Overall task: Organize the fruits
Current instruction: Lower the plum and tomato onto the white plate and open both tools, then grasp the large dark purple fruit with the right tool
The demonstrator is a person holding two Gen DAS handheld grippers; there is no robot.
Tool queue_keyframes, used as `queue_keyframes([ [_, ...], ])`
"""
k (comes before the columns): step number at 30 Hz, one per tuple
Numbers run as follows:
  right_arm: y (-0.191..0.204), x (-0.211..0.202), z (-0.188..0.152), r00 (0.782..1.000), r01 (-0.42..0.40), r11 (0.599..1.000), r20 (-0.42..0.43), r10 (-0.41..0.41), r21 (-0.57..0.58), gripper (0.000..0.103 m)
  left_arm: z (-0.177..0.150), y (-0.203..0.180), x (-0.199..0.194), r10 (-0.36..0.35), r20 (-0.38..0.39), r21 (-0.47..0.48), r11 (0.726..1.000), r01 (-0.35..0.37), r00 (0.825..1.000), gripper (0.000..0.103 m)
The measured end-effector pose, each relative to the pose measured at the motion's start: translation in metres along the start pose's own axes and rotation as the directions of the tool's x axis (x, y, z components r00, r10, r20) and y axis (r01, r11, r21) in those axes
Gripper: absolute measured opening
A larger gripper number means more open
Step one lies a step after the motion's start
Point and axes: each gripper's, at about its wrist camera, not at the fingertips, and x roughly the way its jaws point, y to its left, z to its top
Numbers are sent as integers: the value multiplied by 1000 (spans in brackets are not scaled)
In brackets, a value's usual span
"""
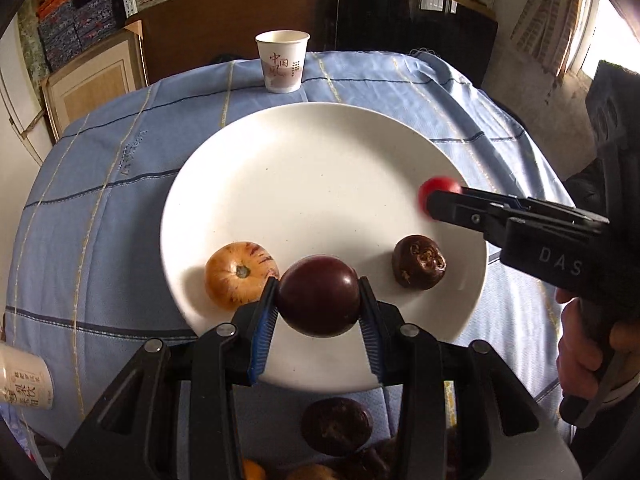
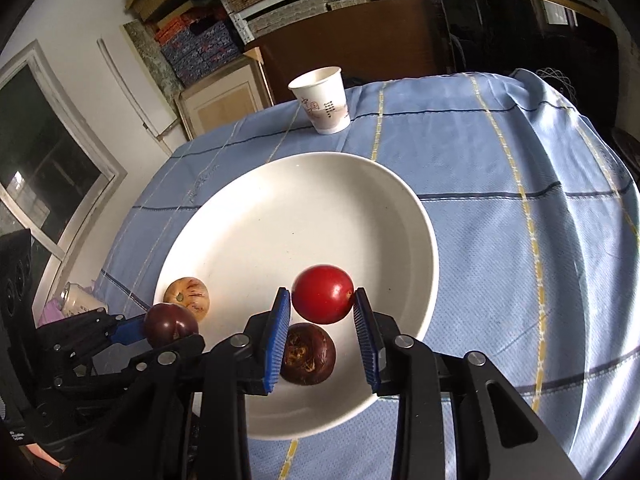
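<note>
Left wrist view: the left gripper (image 1: pixel 319 300) clamps a smooth dark purple fruit (image 1: pixel 319 295) between its 2 blue pads, jaws narrow, above the near rim of the white plate (image 1: pixel 304 168). In the right wrist view the right gripper (image 2: pixel 322 305) likewise pinches a glossy red fruit (image 2: pixel 322 299) over the plate's near right part, above a wrinkled brown fruit (image 2: pixel 308 356) lying there. A streaked orange fruit (image 1: pixel 240 274) rests by the plate's near left rim.

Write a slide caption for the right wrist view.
Right tool holds a red fruit over the white plate.
</note>
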Motion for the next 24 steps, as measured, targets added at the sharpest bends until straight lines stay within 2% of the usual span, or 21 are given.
queue_keyframes([
  [1,2,1,1,1000,-2,1000,0,2,-8,34,1,0,0,2,-3,-2,1000,-2,1000,44],
  [2,2,0,2,1000,0,1000,1,0,-10,34,2,0,-2,3,4,-3,1000,-3,1000,55],
  [3,3,-1,2,1000,1,1000,2,-1,-8,34,3,0,-6,13,24,-3,1000,-13,1000,60],
  [5,3,-8,2,1000,-9,1000,6,9,2,34,5,1,-16,27,54,-3,1000,-27,998,61],
  [7,6,-20,3,1000,-11,1000,19,11,-3,35,4,4,-32,17,82,-16,1000,-16,997,66],
  [9,12,-34,3,999,2,1000,50,-1,-21,41,0,8,-50,20,125,-36,999,-15,992,82],
  [11,22,-54,2,995,20,998,94,-15,-53,52,-11,12,-74,42,181,-61,998,-31,983,86],
  [17,45,-100,-26,987,48,993,156,-30,-112,66,-60,32,-123,83,253,-149,988,-46,964,98],
  [21,52,-119,-68,981,35,987,195,-4,-158,67,-102,48,-133,145,279,-206,975,-88,949,98],
  [24,57,-121,-110,976,80,970,214,-29,-232,67,-135,62,-127,123,263,-257,965,-54,957,98],
])
